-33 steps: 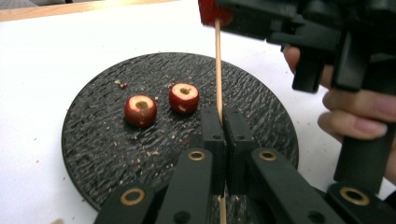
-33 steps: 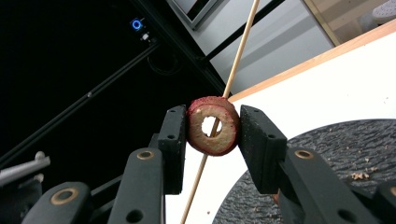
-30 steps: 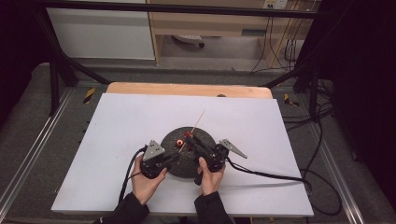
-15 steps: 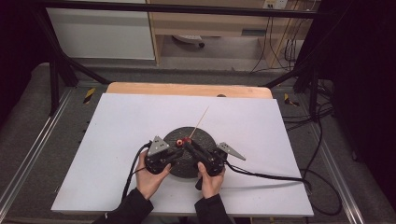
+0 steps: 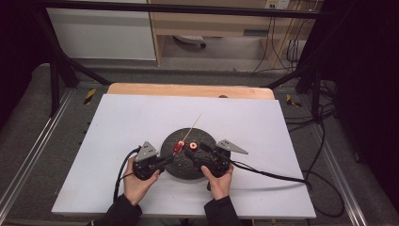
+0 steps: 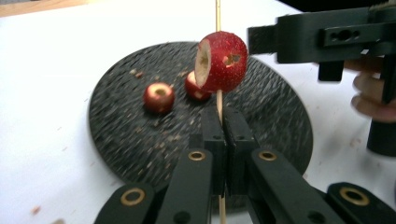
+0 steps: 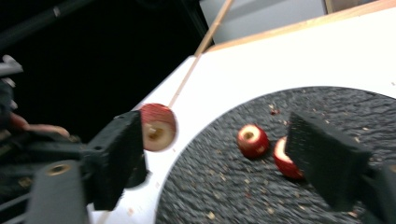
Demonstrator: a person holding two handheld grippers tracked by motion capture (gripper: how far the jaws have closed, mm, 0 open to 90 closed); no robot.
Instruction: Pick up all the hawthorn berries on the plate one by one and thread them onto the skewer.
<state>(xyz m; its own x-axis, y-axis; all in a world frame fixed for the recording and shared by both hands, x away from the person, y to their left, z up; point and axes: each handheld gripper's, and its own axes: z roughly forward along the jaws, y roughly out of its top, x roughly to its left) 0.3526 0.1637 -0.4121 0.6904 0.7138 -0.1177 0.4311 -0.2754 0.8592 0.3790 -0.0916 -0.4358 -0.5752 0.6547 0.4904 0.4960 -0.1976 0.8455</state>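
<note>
On a white worktop (image 5: 117,136), the left gripper (image 6: 219,140) clamps a skewer (image 6: 217,100) bearing one red fruit (image 6: 223,61); the open right gripper (image 7: 224,154) apparently must next pick another off the black plate (image 6: 116,140).

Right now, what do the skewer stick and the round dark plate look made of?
Thin pale skewer stick: probably bamboo or wood, going by its matte tan, straight shaft. Round dark plate: rough, ridged, matte black surface, possibly slate or textured plastic; the pictures leave it open.
</note>
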